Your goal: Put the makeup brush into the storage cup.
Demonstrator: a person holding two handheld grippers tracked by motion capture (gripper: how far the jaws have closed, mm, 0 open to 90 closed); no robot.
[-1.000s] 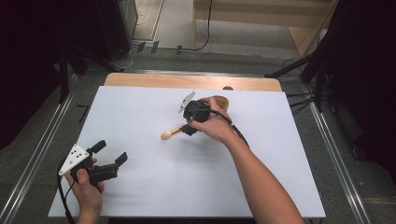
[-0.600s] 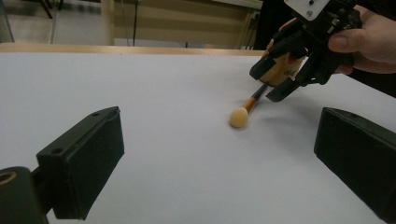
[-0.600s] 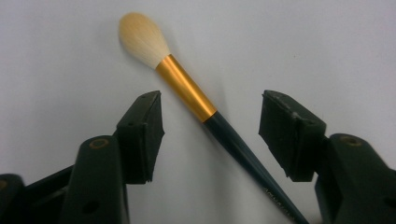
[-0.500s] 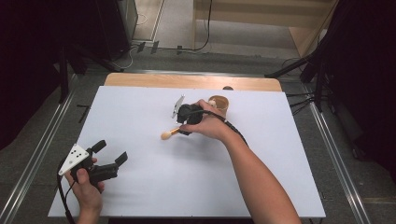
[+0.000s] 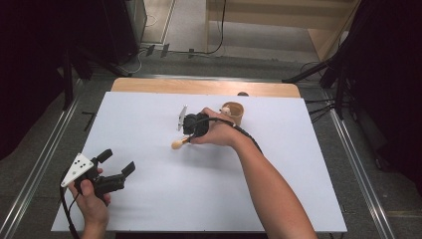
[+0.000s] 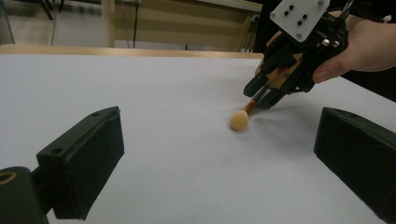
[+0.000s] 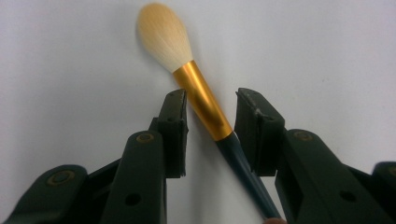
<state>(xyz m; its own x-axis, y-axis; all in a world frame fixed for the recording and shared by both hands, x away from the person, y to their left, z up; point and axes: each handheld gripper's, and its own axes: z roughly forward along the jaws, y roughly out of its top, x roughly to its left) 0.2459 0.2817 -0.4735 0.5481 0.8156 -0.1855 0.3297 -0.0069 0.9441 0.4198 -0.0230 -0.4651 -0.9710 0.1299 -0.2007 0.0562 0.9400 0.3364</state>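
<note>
Right gripper (image 7: 210, 116) unclenched, jaws straddling makeup brush (image 7: 198, 95) at gold ferrule, no contact visible. Brush flat on white table (image 5: 149, 199), mid-far area. Left gripper (image 5: 115, 166) spread wide, well apart.

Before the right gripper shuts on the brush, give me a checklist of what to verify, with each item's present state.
1. Brush lies between the right gripper's jaws: ok, one jaw on each side of the gold ferrule.
2. Jaws apart, with gaps to the handle: ok.
3. Brush centred between the jaws: not ok, it runs at a slant, nearer one jaw.
4. Bristles clear of the jaws: ok, the tuft lies ahead of them.
5. Left gripper out of the way: ok, open, near the table's near left corner.
6. Wooden cup upright: cannot tell, hand partly covers it.
</note>
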